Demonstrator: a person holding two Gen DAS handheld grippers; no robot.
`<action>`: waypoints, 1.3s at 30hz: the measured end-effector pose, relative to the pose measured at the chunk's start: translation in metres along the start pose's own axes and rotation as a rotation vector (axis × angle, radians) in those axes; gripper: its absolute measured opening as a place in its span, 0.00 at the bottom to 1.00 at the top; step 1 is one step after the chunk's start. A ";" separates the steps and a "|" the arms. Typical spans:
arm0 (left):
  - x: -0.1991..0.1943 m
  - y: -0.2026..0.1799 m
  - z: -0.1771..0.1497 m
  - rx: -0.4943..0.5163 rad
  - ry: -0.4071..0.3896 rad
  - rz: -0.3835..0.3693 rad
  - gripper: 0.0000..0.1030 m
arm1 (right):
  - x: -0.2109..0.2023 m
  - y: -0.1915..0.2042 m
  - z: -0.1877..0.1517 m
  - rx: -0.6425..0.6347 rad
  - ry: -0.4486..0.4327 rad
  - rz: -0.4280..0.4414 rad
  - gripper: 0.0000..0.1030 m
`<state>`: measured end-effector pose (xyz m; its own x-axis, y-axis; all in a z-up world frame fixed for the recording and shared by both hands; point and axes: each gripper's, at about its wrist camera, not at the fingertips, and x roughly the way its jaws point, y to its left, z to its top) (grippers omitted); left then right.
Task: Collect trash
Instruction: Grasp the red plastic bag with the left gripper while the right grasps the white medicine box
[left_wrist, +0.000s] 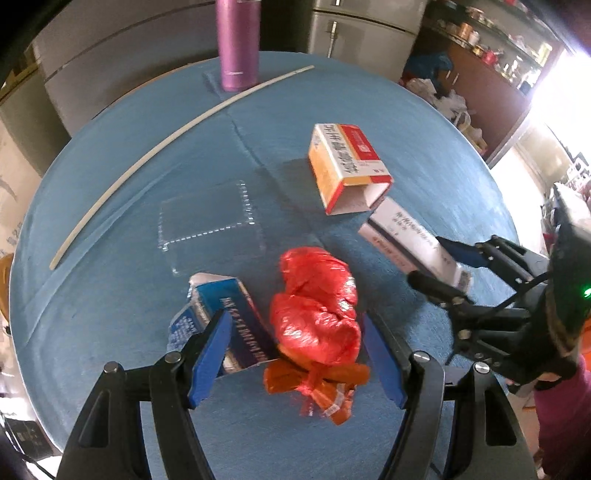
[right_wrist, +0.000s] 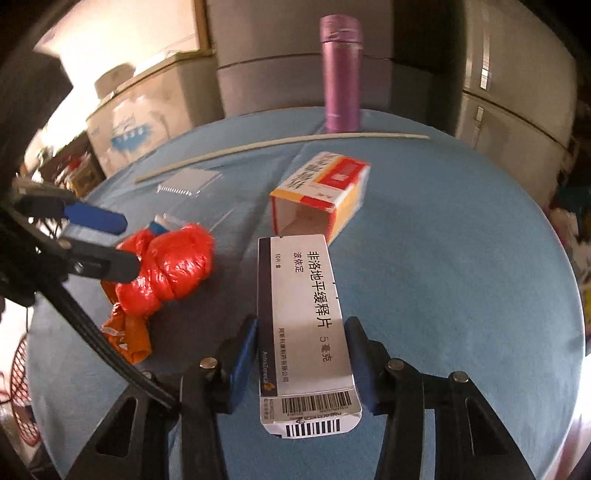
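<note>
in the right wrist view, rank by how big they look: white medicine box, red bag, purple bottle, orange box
1. white medicine box, nearest the camera
2. red bag
3. orange box and purple bottle look alike; both lie farther off, so unranked

You have a blue cloth (left_wrist: 110, 314) spread over the table, with a shiny red plastic bag (left_wrist: 317, 314) knotted above an orange tail. Beside it sits a blue carton (left_wrist: 229, 317) with white lettering. Your white box (right_wrist: 306, 325) carries black characters, a dark stripe down one edge and black barcodes. The open box (left_wrist: 347, 166) is orange-yellow, white and red. At the back stands a purple flask (left_wrist: 236, 44) near a cream stick (left_wrist: 155, 147). Both grippers are black with blue pads (left_wrist: 210, 354).
</note>
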<state>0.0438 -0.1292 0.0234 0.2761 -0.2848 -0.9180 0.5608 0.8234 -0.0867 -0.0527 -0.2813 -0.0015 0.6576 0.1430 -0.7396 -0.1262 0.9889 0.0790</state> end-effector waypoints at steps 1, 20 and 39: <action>0.002 -0.002 0.000 0.006 0.003 0.001 0.71 | -0.004 -0.003 -0.001 0.017 -0.002 0.003 0.49; -0.017 -0.013 -0.005 -0.003 -0.132 0.051 0.42 | -0.050 0.000 -0.018 0.126 -0.089 0.052 0.49; -0.129 -0.008 -0.097 -0.047 -0.313 0.362 0.42 | -0.094 0.072 -0.011 0.014 -0.147 0.128 0.49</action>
<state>-0.0722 -0.0517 0.1047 0.6732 -0.1037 -0.7322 0.3513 0.9161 0.1933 -0.1323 -0.2241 0.0665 0.7385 0.2710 -0.6174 -0.2062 0.9626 0.1759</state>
